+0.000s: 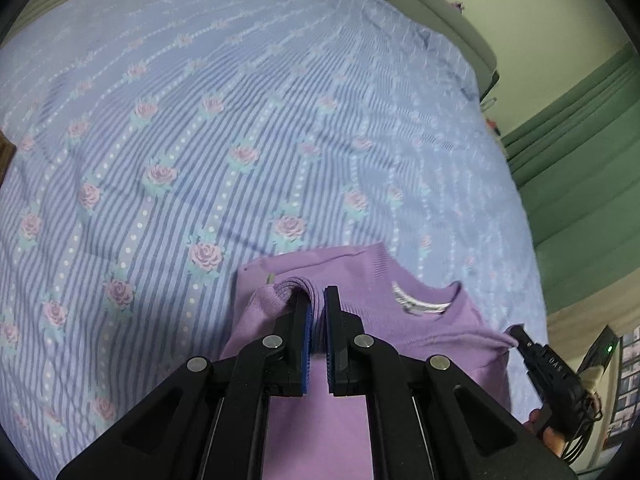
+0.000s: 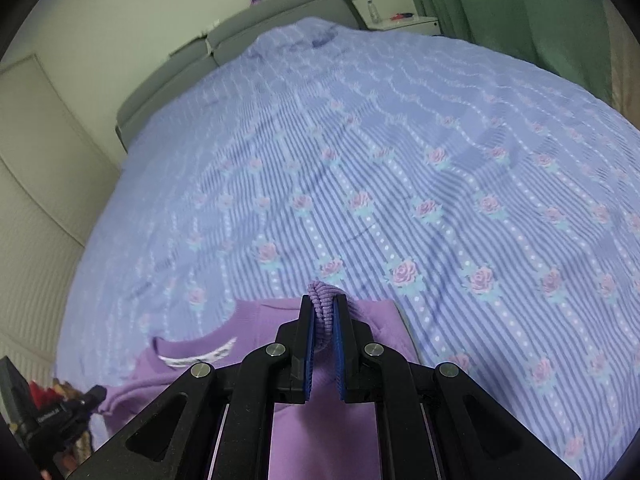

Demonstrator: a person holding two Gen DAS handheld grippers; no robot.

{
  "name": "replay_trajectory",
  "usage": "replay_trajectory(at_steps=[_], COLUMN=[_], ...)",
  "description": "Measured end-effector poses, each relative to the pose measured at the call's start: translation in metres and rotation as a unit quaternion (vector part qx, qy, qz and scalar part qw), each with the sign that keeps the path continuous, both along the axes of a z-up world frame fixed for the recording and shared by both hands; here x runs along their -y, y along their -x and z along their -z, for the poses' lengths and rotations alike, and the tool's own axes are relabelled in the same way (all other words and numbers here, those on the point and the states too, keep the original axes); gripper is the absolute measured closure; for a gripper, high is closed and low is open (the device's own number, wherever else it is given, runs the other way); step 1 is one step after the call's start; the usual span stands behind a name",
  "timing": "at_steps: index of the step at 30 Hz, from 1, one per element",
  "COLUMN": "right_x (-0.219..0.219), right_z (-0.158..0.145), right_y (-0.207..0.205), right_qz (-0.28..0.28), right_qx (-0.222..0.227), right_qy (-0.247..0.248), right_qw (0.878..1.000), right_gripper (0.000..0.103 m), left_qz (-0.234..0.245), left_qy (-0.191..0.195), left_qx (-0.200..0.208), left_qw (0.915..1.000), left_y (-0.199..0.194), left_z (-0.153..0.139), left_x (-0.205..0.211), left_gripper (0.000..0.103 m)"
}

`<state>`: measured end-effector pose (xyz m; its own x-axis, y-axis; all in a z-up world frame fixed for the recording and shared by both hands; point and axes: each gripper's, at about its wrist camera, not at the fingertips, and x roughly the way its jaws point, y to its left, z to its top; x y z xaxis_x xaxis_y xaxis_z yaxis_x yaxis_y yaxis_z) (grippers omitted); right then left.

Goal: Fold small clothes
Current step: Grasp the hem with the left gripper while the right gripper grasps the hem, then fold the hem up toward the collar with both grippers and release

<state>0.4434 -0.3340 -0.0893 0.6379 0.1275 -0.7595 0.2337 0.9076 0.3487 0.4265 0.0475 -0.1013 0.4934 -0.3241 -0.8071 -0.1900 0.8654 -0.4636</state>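
A striped blue bedsheet (image 1: 240, 120) printed with pink roses covers the bed. At its 6 o'clock edge lies a lilac knit sweater (image 1: 432, 320), white neck label unreadable. The left gripper (image 1: 316, 312) pinches a ribbed fold at 12 o'clock of its jaws; the right gripper (image 2: 324, 320) clamps ribbed cuff likewise.

Only faint, partly legible letters "DAS" on the right gripper (image 1: 517, 336) body.

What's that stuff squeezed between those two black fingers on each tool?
Bunched folds of the purple sweater: in each wrist view, the left gripper and right gripper pinch it.
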Motion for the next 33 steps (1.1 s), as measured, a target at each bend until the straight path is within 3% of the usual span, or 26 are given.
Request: replay_trajectory(at_steps=[4, 6, 7, 8, 9, 10, 14, 16, 17, 20, 23, 33], right_x=[-0.003, -0.004, -0.004, -0.004, -0.004, -0.003, 0.002, 0.002, -0.001, -0.012, -0.014, -0.013], right_z=[0.012, 0.013, 0.011, 0.007, 0.003, -0.002, -0.035, -0.045, -0.048, -0.043, -0.022, 0.019], right_y=[-0.010, -0.014, -0.014, -0.014, -0.014, -0.013, 0.003, 0.011, 0.016, 0.025, 0.024, -0.012], right_qz=[-0.008, -0.018, -0.019, -0.020, -0.021, -0.023, -0.027, -0.041, -0.055, -0.104, -0.139, -0.181], right_qx=[-0.024, -0.033, -0.033, -0.032, -0.030, -0.024, 0.012, 0.025, 0.032, 0.034, 0.008, -0.041], right_qy=[0.020, 0.021, 0.027, 0.036, 0.042, 0.046, 0.077, 0.101, 0.127, 0.179, 0.186, 0.130], right_qw=[0.999, 0.999, 0.999, 0.999, 0.998, 0.998, 0.997, 0.994, 0.990, 0.978, 0.973, 0.974], right_gripper=[0.091, 0.084, 0.075, 0.070, 0.062, 0.060, 0.059, 0.041, 0.040, 0.040, 0.040, 0.041], left_qz=[0.057, 0.076, 0.079, 0.077, 0.067, 0.060, 0.077, 0.123, 0.153, 0.198, 0.217, 0.214], left_qy=[-0.037, -0.040, -0.034, -0.031, -0.038, -0.042, -0.100, -0.164, -0.197, -0.229, -0.224, -0.165], left_qx=[-0.006, -0.001, 0.002, 0.011, 0.030, 0.045, 0.104, 0.120, 0.126, 0.119, 0.086, 0.047], left_qw=[0.9977, 0.9963, 0.9963, 0.9965, 0.9966, 0.9963, 0.9865, 0.9714, 0.9602, 0.9457, 0.9461, 0.9618], left_y=[-0.008, -0.009, -0.009, -0.009, -0.006, -0.006, 0.005, 0.011, 0.016, 0.019, 0.014, -0.021], left_z=[0.003, -0.003, -0.007, -0.013, -0.024, -0.032, -0.061, -0.063, -0.059, -0.043, -0.021, 0.009], left_x=[0.011, 0.013, 0.012, 0.010, 0.007, 0.004, 0.000, 0.012, 0.019, 0.029, 0.028, 0.027], left_gripper=[0.090, 0.085, 0.074, 0.050, 0.041, 0.039, 0.038, 0.038, 0.038, 0.038, 0.038, 0.038])
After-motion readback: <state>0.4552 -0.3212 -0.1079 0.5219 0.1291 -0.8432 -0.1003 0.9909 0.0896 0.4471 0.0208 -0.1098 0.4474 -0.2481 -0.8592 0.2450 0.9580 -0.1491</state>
